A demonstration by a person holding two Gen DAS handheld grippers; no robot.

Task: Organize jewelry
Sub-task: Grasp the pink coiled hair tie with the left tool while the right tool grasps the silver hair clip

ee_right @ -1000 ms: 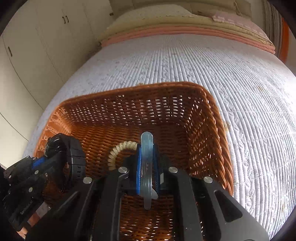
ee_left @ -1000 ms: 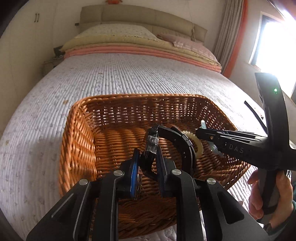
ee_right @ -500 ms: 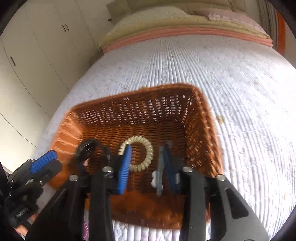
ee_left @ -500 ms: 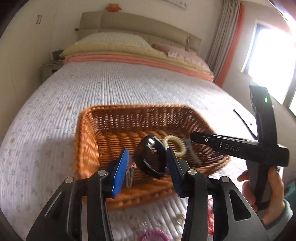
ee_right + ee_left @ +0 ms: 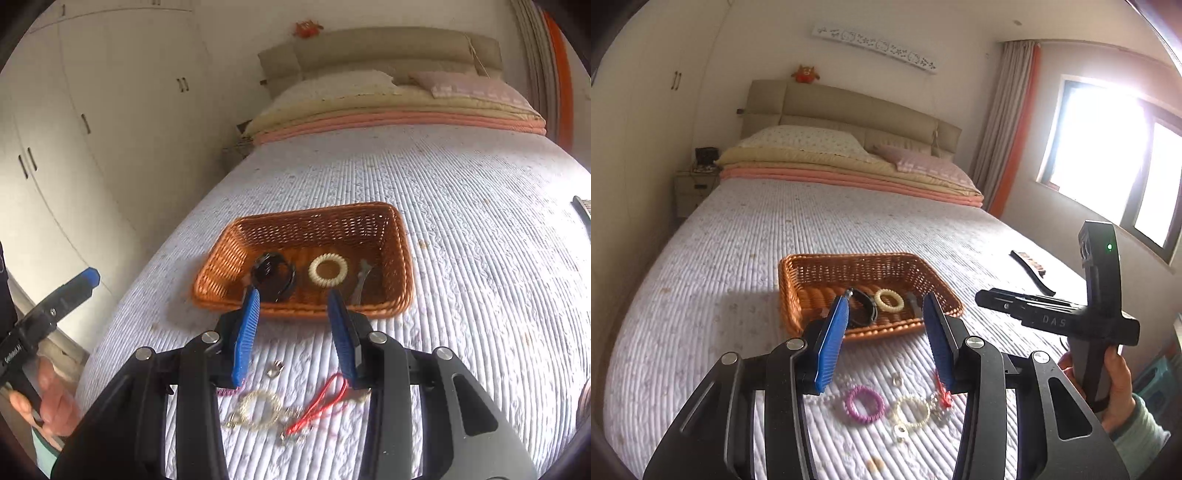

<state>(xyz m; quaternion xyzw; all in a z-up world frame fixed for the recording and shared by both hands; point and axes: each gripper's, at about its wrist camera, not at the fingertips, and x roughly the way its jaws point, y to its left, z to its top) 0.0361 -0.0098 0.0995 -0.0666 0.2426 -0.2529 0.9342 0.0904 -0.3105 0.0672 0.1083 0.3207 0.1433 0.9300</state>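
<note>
While the left wrist view shows a purple coil ring at lower centre, the right view hides most of it and adds a red cord. Both the left hand-held gripper and right hand-held gripper are released, empty. Mid-frame on the bed, the wicker basket holds a black band, cream coil and clip.

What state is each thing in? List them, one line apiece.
Left gripper: open, holds nothing.
Right gripper: open, holds nothing.
Basket: upright on the bed, partly filled.
Black bracelet: lying in the basket.
Cream hair tie: flat in the basket.
Hair clip: in the basket, by its right wall.
Purple hair tie: on the bed, outside the basket.
Red cord: on the bed, outside the basket.
</note>
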